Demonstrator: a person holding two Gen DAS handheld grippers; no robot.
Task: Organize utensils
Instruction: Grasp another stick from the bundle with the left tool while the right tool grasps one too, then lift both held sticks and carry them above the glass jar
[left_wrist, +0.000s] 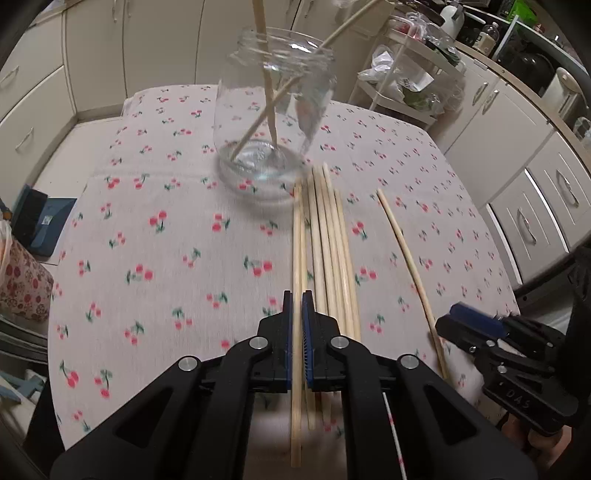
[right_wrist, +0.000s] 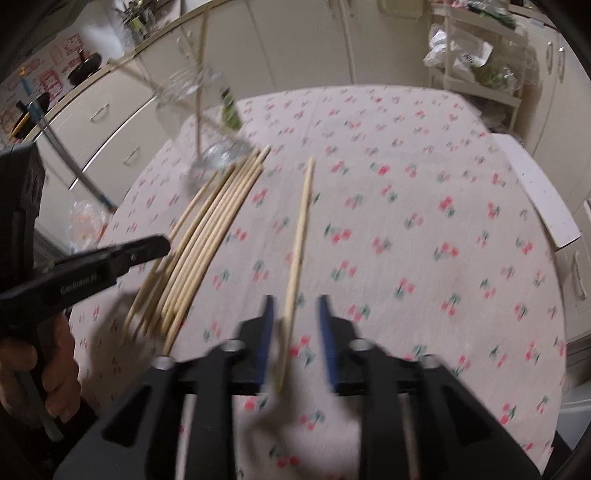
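Gripping one wooden stick (left_wrist: 296, 280) at its near end, the left gripper (left_wrist: 297, 314) has its blue pads (left_wrist: 307, 332) pressed together on it, clamped tight. That stick is the leftmost of the bundle of sticks (left_wrist: 332, 251), which lies on the cherry-print tablecloth (left_wrist: 166, 240) just to the right of those fingers and fans forward toward the glass jar (left_wrist: 273, 110). The jar stands ahead of the fingertips, near the far tips of the bundle, and already holds two sticks (left_wrist: 271, 96) leaning crossed against its rim.

Over on the right, a lone stick (right_wrist: 301, 229) lies apart from the bundle, and its near end runs in between the fingers of the right gripper (right_wrist: 297, 314). Those jaws stand apart, the stick nearer the left pad; the picture is blurred, but neither pad looks to be pressing on it, so I read no hold there.

So the step in hand looks like the pick: left hand has its stick, not yet lifted, jar next. My judgement on what comes next: raise the clamped end clear of its neighbours without dragging them, tip the stick upright, and drop its far tip through the jar mouth beside the two inside. The right gripper would need to close before it can carry its own.
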